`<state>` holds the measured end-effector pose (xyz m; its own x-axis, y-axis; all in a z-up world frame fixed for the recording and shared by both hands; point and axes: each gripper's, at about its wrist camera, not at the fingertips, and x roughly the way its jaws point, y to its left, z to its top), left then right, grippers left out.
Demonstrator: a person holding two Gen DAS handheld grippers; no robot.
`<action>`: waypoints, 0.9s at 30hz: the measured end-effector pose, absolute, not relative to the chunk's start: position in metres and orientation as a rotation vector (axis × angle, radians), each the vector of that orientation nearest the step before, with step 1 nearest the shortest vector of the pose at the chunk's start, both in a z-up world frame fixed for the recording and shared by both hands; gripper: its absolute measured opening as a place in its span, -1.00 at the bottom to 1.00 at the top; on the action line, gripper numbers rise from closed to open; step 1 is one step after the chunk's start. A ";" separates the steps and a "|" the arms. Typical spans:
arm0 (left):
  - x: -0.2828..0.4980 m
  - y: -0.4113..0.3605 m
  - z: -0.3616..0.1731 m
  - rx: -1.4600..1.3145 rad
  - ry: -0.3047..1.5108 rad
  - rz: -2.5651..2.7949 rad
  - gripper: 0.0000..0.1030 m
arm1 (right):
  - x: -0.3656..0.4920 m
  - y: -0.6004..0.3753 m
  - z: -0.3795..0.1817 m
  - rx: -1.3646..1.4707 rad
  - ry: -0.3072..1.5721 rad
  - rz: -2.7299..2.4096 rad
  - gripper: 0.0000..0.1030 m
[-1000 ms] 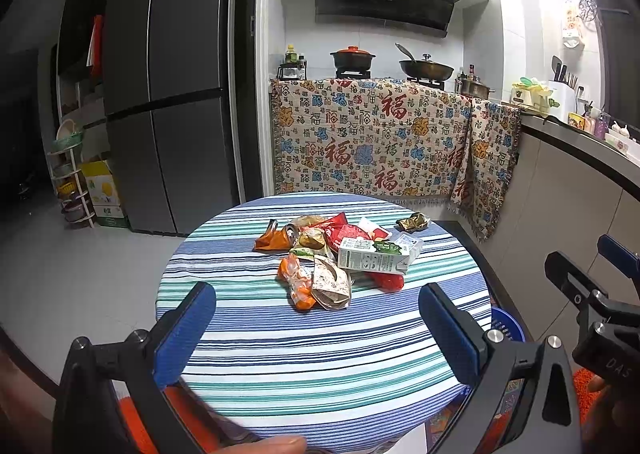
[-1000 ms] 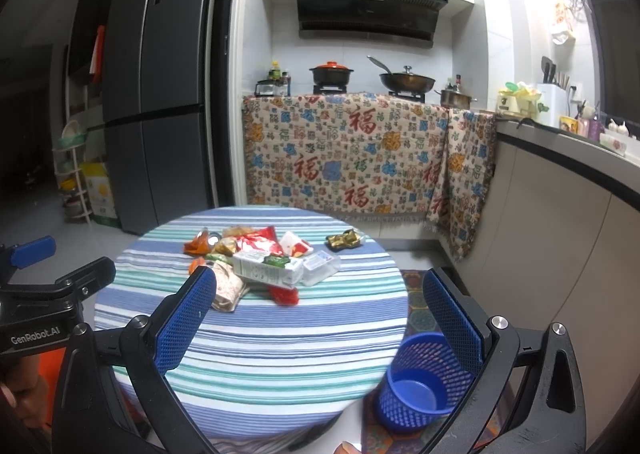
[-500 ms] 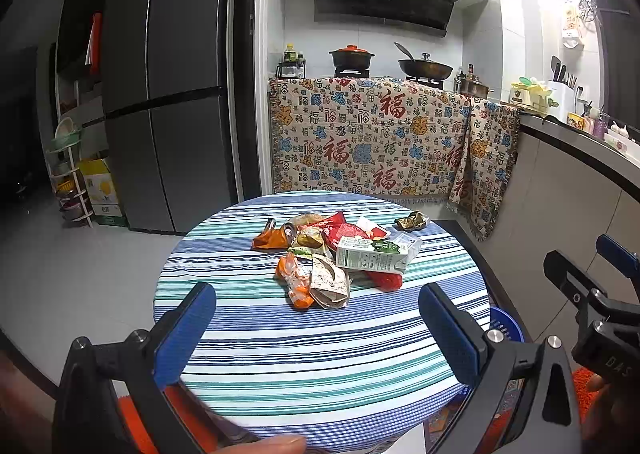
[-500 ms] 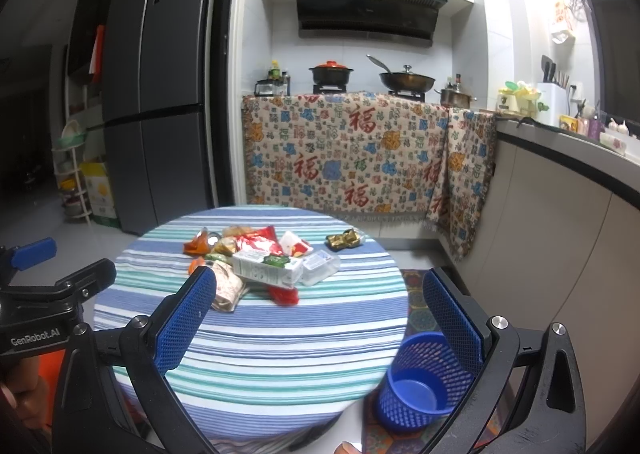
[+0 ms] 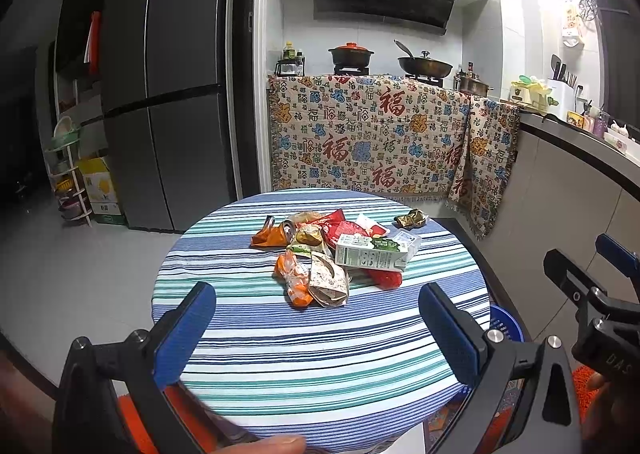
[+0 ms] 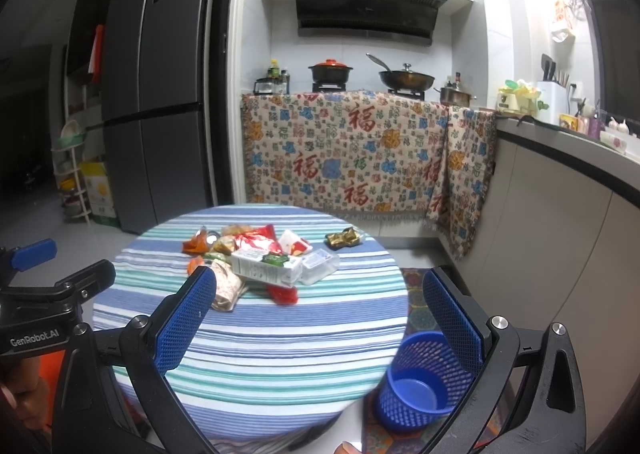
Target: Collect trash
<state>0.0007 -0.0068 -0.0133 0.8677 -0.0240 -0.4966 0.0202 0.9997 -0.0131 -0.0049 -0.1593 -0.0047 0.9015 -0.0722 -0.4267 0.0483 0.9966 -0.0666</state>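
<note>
I have both tools held short of the tabletop (image 5: 320, 354), and nothing is collected yet as far as I can judge. My left tool (image 5: 320, 328) is spread wide and empty, and so is my right tool (image 6: 320, 324); neither touches anything. The trash pile (image 5: 332, 250) lies ahead of the left tool, between its fingers and well beyond their tips: a milk carton (image 5: 370, 254) on top, a brown paper wrapper (image 5: 328, 280) and orange wrapper (image 5: 294, 280) nearest me, red packets behind. A gold foil wrapper (image 5: 411, 218) sits apart, ahead and to the right. From the right tool the pile is ahead and left. The blue mesh basket (image 6: 424, 382) stands on the floor just below the right tool's right finger, beside the tabletop; its inside looks empty. Every piece remains to be picked and dropped there.
</note>
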 end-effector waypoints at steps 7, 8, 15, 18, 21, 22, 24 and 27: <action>0.006 -0.006 -0.015 -0.008 0.532 -0.022 1.00 | 0.000 -0.161 -0.009 -0.054 0.451 -0.066 0.99; 0.008 -0.005 -0.016 -0.008 0.535 -0.022 1.00 | 0.000 -0.161 -0.010 -0.053 0.452 -0.066 0.99; 0.016 -0.003 -0.022 -0.007 0.551 -0.020 1.00 | 0.010 -0.163 -0.017 -0.052 0.473 -0.066 0.99; 0.021 -0.003 -0.026 -0.002 0.558 -0.018 1.00 | 0.014 -0.164 -0.022 -0.052 0.485 -0.067 0.99; 0.027 -0.002 -0.031 -0.003 0.567 -0.019 1.00 | 0.019 -0.166 -0.027 -0.050 0.500 -0.066 0.99; 0.029 -0.002 -0.033 -0.003 0.570 -0.020 1.00 | 0.021 -0.167 -0.029 -0.051 0.505 -0.066 0.99; 0.033 -0.002 -0.036 -0.008 0.573 -0.020 1.00 | 0.025 -0.168 -0.033 -0.051 0.517 -0.066 0.99; 0.040 0.001 -0.042 -0.026 0.575 -0.024 1.00 | 0.032 -0.170 -0.039 -0.050 0.532 -0.064 0.99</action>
<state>0.0401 0.0010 -0.0418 0.8391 -0.0298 -0.5432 0.0150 0.9994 -0.0317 0.0318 -0.1700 -0.0389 0.8597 -0.0738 -0.5054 0.0475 0.9968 -0.0646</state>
